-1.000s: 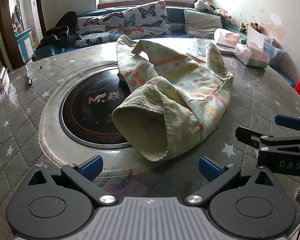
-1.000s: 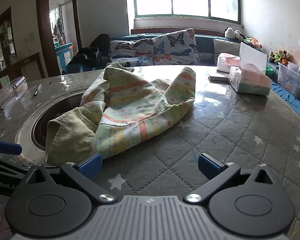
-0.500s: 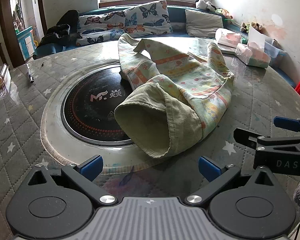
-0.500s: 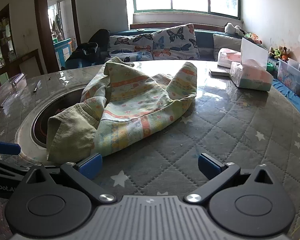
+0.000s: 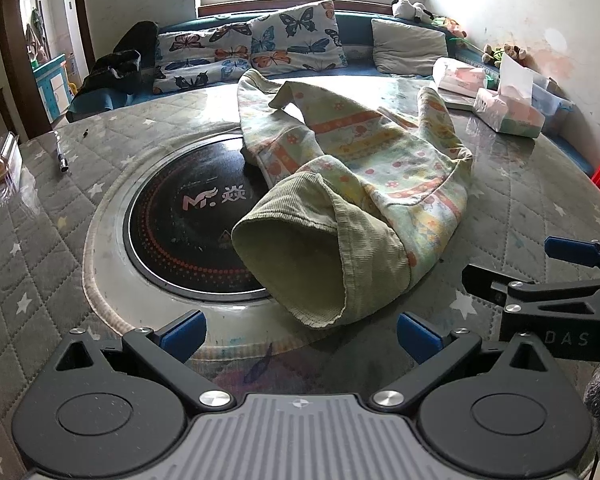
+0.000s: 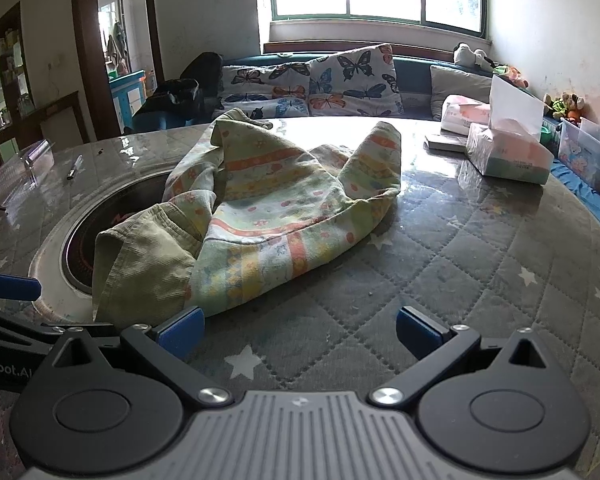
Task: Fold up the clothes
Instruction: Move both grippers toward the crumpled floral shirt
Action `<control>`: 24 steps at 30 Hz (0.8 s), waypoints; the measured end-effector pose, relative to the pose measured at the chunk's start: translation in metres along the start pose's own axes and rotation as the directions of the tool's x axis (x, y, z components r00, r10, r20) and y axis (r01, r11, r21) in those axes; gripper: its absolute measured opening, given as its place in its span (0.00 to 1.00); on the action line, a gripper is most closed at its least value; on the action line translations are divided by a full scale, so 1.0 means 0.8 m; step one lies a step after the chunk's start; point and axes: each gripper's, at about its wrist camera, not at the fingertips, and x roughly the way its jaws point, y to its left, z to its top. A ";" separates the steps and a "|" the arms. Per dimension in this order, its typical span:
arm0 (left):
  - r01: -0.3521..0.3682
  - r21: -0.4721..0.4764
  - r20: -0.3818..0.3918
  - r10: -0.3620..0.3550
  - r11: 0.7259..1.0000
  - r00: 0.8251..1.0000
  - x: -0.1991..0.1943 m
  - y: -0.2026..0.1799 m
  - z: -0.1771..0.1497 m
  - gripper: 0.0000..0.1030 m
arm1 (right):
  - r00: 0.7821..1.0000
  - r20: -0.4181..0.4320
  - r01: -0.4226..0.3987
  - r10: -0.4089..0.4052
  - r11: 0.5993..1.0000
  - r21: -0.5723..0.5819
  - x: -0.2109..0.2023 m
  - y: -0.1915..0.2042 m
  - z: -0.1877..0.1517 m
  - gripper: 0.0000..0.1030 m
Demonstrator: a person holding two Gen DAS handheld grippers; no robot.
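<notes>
Left wrist view: left gripper (image 5: 300,330) with jaws wide, holding nothing; crumpled patterned garment (image 5: 364,184) on the desk (image 5: 40,264), partly over the black round hob (image 5: 188,232). Right wrist view: right gripper (image 6: 300,330) with jaws wide, hovering near the garment's green hem (image 6: 140,264).

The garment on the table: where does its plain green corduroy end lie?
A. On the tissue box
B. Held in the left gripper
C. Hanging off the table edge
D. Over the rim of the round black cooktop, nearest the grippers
D: the green corduroy end of the garment rests on the rim of the cooktop, on the side nearest both open grippers, and neither gripper touches it.
</notes>
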 end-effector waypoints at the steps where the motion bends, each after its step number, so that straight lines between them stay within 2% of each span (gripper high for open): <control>1: 0.000 0.000 0.000 0.000 1.000 1.000 0.000 0.000 0.001 1.00 | 1.000 0.001 0.001 -0.001 1.000 0.001 0.000 0.000 0.001 1.00; 24: -0.008 0.006 0.016 0.008 1.000 1.000 0.005 0.008 0.026 1.00 | 1.000 0.008 -0.010 0.010 1.000 0.006 0.013 0.002 0.023 1.00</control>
